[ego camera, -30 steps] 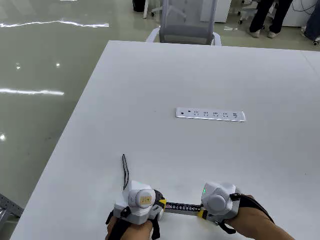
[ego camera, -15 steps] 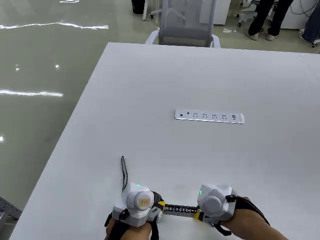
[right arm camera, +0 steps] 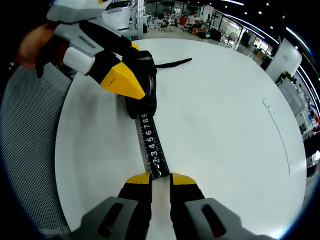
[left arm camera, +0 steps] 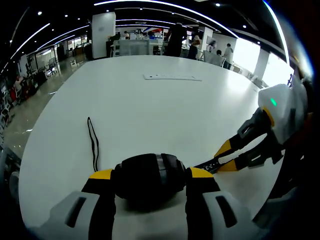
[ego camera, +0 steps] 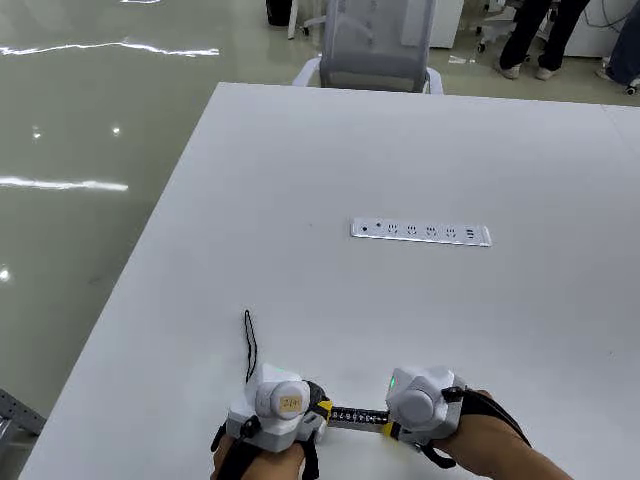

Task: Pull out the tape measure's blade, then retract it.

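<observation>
The tape measure's case (right arm camera: 144, 85) is clamped in the left gripper (left arm camera: 151, 176) at the near edge of the table (ego camera: 400, 150), the blade (right arm camera: 151, 145) pinched at its tip in the right gripper (right arm camera: 160, 179), which has been brought closer, so retraction is judged under way

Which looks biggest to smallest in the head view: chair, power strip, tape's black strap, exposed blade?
1. chair, though it stands farthest and is cut off by the frame's top edge
2. power strip
3. black strap and exposed blade: both are short and thin and look alike, so they are not ranked.
</observation>
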A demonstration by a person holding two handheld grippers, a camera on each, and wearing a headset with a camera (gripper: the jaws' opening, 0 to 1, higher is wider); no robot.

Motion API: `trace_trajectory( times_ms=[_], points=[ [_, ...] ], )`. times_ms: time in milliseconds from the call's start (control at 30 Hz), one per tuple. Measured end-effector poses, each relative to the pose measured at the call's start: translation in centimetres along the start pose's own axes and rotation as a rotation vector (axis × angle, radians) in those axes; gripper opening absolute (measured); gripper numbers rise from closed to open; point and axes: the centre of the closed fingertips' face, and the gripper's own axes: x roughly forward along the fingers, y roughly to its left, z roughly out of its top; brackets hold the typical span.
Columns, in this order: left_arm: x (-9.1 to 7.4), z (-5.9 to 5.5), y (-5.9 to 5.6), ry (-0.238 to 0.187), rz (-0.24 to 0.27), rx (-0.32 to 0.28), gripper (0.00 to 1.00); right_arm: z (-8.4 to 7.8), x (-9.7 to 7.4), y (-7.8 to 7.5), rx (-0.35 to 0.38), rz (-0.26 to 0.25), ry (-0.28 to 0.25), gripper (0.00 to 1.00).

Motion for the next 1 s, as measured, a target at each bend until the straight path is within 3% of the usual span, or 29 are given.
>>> trace_trajectory(
  times_ms=[1000],
  points=[
    [-0.2, 0.0, -0.1, -0.011, 0.002, 0.0, 0.53, 2.0, 0.8, 0.7, -0.004, 0.002, -0.026, 0.11]
  ],
)
